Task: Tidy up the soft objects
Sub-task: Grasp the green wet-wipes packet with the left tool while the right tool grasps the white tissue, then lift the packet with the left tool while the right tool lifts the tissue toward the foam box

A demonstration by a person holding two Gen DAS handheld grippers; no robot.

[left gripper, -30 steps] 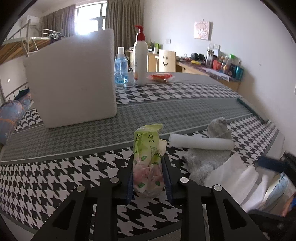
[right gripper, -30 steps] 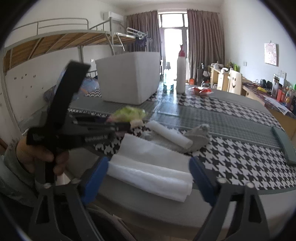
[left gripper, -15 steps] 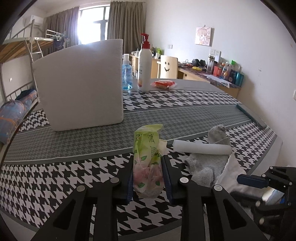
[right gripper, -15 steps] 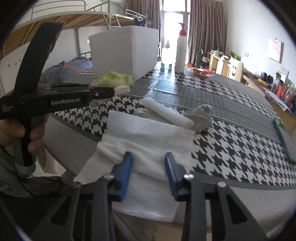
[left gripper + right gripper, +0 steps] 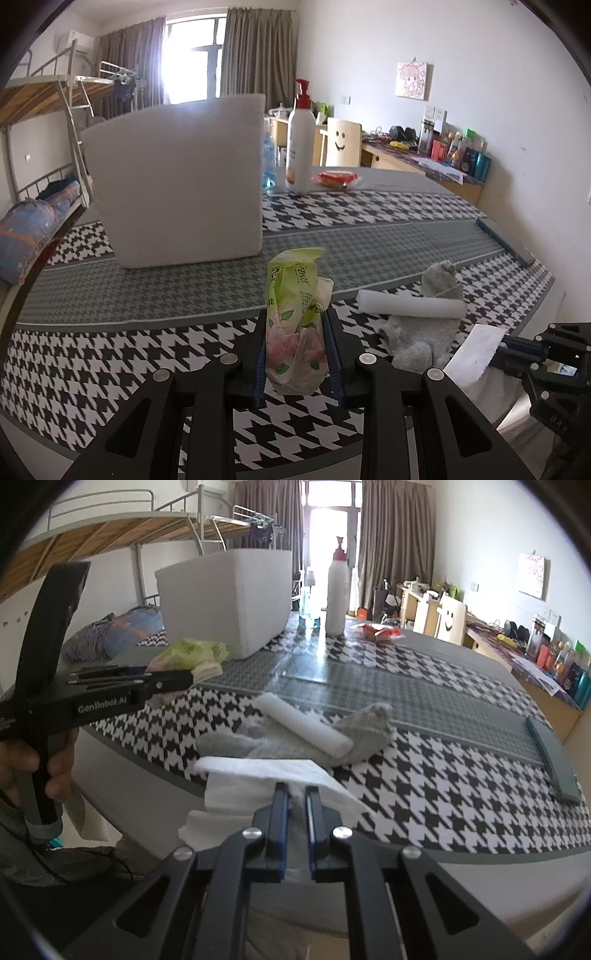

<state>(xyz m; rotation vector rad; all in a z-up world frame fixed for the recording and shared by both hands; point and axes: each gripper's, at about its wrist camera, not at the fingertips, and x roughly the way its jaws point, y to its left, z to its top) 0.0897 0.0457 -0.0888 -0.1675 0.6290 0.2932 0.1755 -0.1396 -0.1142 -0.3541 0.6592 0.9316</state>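
My left gripper (image 5: 296,317) is shut on a green flowered tissue pack (image 5: 295,288), held upright just above the houndstooth table (image 5: 110,369). The right wrist view shows that gripper (image 5: 177,679) side-on with the pack (image 5: 192,651) sticking out. My right gripper (image 5: 296,790) is shut on the crumpled edge of a white paper sheet (image 5: 258,775) at the table's near edge. The sheet (image 5: 476,350) also appears at the lower right of the left wrist view. Behind it a grey sock (image 5: 369,731) lies under a white roll (image 5: 303,725). A big white box (image 5: 177,181) stands farther back.
A pump bottle (image 5: 301,147), a blue bottle (image 5: 269,162) and a red packet (image 5: 336,179) stand at the table's far side. A grey-green bar (image 5: 550,749) lies along the right edge. A bunk bed (image 5: 37,122) is on the left, a cluttered desk (image 5: 424,158) on the right.
My right gripper's jaws went from wide apart to pinched on the white sheet, bunching its edge. The left gripper kept the tissue pack and barely shifted.
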